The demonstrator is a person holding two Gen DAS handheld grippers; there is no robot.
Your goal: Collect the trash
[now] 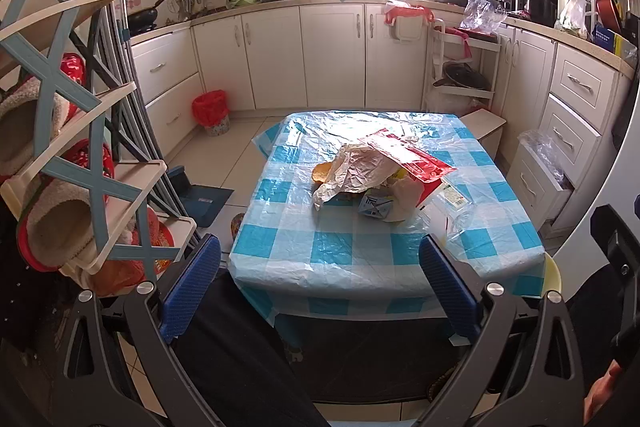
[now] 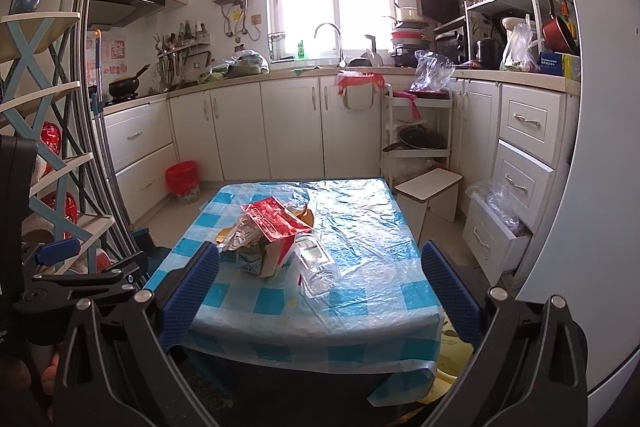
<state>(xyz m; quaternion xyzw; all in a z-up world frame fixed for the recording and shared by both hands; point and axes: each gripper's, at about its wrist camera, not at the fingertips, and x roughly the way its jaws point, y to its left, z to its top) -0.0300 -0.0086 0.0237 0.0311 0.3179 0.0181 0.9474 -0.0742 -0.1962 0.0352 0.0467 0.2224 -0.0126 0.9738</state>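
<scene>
Both tongs wide apart, holding nothing: our left gripper (image 1: 320,279) and right gripper (image 2: 320,287) hang short of table (image 2: 360,311) near edge. We see trash pile (image 1: 372,175) heaped mid-table on blue checked cloth: crumpled paper, red wrapper (image 2: 276,219), clear bottle (image 2: 316,263) lying beside pile. Red-lined bin (image 1: 211,111) on floor by cabinets, well apart.

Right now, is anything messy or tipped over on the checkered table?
Yes. A heap of trash sits in the middle of the table: crumpled paper, a red wrapper and a small carton jumbled together. A clear plastic bottle lies on its side beside the heap. Both grippers are open and hold nothing.
</scene>
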